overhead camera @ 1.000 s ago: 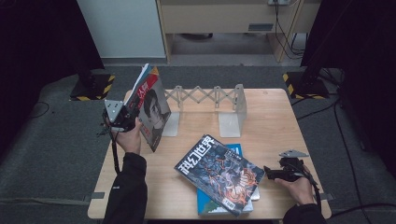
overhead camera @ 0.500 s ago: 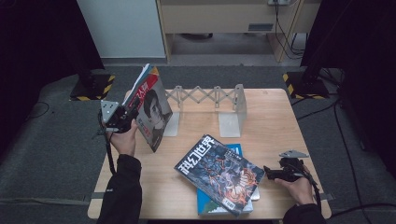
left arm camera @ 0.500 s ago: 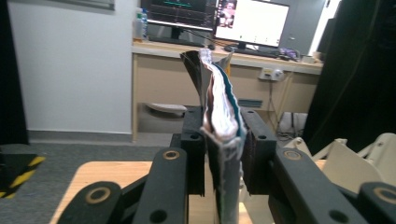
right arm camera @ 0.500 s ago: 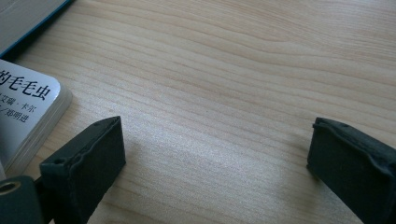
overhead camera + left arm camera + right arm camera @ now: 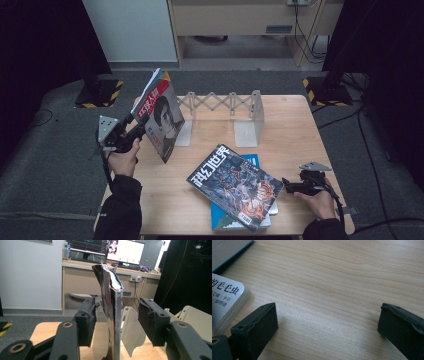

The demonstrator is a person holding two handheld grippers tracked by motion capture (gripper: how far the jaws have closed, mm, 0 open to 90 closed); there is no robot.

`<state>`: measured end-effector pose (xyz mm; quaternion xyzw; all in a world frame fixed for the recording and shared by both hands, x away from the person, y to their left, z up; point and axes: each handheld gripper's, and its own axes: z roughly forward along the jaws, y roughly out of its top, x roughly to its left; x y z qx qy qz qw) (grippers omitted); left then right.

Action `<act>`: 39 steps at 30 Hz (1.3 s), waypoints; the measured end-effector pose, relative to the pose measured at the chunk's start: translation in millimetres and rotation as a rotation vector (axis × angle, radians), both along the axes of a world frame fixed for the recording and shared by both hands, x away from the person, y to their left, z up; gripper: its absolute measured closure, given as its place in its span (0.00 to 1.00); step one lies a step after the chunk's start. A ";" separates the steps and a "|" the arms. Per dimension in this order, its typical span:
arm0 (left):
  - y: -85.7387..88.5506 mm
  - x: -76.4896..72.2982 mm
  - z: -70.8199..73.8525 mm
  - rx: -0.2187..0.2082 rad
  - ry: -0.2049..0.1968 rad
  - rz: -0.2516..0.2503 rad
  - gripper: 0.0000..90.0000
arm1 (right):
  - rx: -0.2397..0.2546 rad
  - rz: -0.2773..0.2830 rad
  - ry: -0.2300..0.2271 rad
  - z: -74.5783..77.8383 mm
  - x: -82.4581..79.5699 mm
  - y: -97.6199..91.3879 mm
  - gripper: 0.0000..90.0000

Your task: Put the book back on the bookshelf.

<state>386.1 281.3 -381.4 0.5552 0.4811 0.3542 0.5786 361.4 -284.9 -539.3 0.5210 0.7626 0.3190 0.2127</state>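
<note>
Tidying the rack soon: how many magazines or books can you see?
4: a red-titled portrait magazine standing against the metal rack; a dark illustrated magazine, a white book and a blue book stacked flat. More may be hidden.

place: lab/office | evid: desk w/ monitors (image 5: pixel 125 251), black curtains (image 5: pixel 380 50), taped stand bases (image 5: pixel 97 95)

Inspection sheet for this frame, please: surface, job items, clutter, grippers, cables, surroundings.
Surface: wooden table.
Job's things: magazines upright against the bookend rack; flat stack near the front edge.
Clutter: nothing seen.
Grippers: left gripper has just been opening, magazines between its jaws, pads clear; right gripper open over bare wood beside the stack.
Cables: one trails from each gripper; more by the far desk.
Surroundings: grey floor, desk, dark curtains.
</note>
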 end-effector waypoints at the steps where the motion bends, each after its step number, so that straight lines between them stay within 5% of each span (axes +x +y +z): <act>1: 0.6 -2.1 -0.5 0.000 0.003 -0.008 0.49 | 0.000 0.000 0.000 0.0 0.0 0.0 0.03; 12: -9.5 -35.0 -22.0 0.020 0.057 -0.106 0.36 | 0.000 0.001 0.002 -0.2 0.1 0.7 0.02; 20: -19.1 -52.6 -50.1 0.043 0.101 -0.148 0.29 | 0.000 0.001 0.005 -0.2 0.6 1.2 0.01; 25: -27.9 -53.1 -70.2 0.106 0.151 -0.183 0.28 | 0.002 -0.004 -0.001 0.1 -0.1 0.5 0.05; 34: -43.0 -50.8 -89.0 0.125 0.197 -0.282 0.28 | 0.021 -0.007 0.015 8.4 -5.0 -4.5 0.23; 39: -49.4 -50.4 -95.1 0.137 0.232 -0.312 0.28 | 0.039 -0.007 -0.029 17.5 -7.2 -4.2 0.27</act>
